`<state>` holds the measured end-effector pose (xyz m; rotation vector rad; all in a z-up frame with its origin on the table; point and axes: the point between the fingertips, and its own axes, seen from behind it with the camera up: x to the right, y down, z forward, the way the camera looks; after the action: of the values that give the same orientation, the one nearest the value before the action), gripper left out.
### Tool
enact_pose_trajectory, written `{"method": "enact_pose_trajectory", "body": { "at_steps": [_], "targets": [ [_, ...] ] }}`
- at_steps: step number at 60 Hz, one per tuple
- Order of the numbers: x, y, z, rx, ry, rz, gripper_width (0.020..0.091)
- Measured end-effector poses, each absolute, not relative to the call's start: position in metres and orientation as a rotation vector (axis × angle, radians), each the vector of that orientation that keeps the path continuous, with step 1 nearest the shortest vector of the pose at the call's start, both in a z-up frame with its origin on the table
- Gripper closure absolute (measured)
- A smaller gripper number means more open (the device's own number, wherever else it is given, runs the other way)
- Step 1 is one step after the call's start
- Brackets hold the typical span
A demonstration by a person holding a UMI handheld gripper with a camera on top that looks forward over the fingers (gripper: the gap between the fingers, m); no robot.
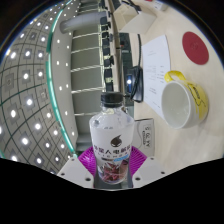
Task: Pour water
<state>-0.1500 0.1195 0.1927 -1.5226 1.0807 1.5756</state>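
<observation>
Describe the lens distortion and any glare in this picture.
Gripper view: strong fisheye bending, so the lit ceiling grid curves around the frame; its lamps show as small bright spots. The bottle, gripped in the tool, looks sharp at centre, while the mug near the table edge appears stretched.

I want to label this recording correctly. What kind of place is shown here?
Probably an indoor work or office space. A white table carries a yellow-handled mug and the bottle held in the gripper; beside the table are a railing and a ceiling dotted with lights.
</observation>
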Motion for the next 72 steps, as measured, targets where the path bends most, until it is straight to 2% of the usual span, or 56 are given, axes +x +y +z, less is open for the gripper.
{"method": "enact_pose_trajectory", "body": {
  "at_steps": [14,19,26,33,35,43,44,57,62,65,72],
  "targets": [
    [-0.072,0.123,0.259,-1.684,0.438,0.930,0.0715],
    [-0.034,0.126,0.263,-1.701,0.296,0.713,0.0715],
    [0.026,0.129,0.232,-1.764,0.160,0.422,0.0716],
    [0.073,0.124,0.184,-1.841,0.069,0.165,0.0715],
    [0.088,0.127,0.160,-1.863,0.043,0.114,0.0718],
    [0.096,0.113,0.111,-1.955,0.004,0.026,0.0715],
    [0.103,0.124,0.093,-1.960,-0.002,0.015,0.0715],
    [0.110,0.117,0.044,-2.019,-0.002,0.010,0.0710],
    [0.110,0.119,0.047,-1.992,0.001,0.016,0.0707],
    [0.111,0.118,0.048,-1.985,0.007,0.016,0.0692],
    [0.111,0.114,0.047,-1.979,0.016,0.010,0.0583]
  ]
}}
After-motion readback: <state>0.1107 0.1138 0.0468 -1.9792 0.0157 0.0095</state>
